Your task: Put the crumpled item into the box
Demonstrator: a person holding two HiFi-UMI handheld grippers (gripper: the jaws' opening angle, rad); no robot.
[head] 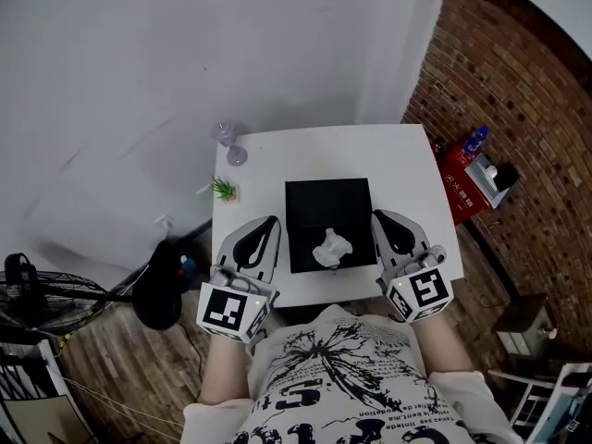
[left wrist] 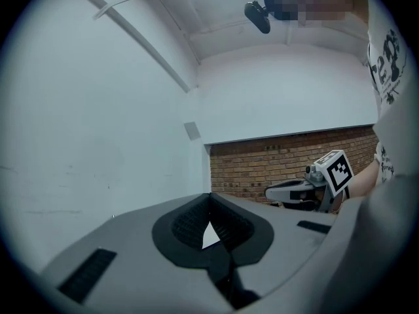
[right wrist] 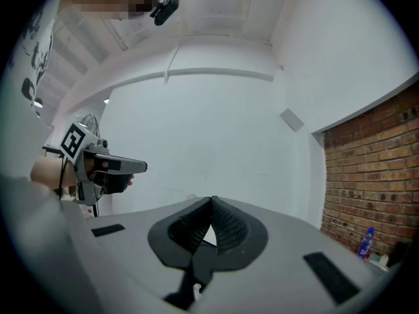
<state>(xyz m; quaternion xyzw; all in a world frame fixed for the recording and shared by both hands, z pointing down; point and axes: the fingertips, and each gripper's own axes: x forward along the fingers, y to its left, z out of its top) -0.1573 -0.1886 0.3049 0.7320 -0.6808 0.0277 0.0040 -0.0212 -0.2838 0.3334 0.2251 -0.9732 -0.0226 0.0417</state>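
Seen from my head camera, I hold one claw in each hand over a white table (head: 388,146). A black box (head: 314,202), open at the top, sits in the middle of the table between the two claws.

My left claw (head: 271,222) lies just beside the box's left wall, tip pointing away from me. In the left gripper view its two dark ribbed pads (left wrist: 190,222) meet at the tip, with only a small sliver of light showing lower down between them. The jaws are pressed together and nothing is in them.

My right claw (head: 380,216) lies just beside the box's right wall, mirroring the left. In the right gripper view its pads (right wrist: 229,224) also meet at the tip. These jaws are together and empty too. I cannot tell whether either claw touches the box.

The crumpled white item (head: 331,248) is inside the box, on its dark floor near the edge closest to me. Neither claw touches it.

A small green plant (head: 223,189) stands on the table's left edge, apart from the box. A brick wall (head: 518,109) runs along my right.
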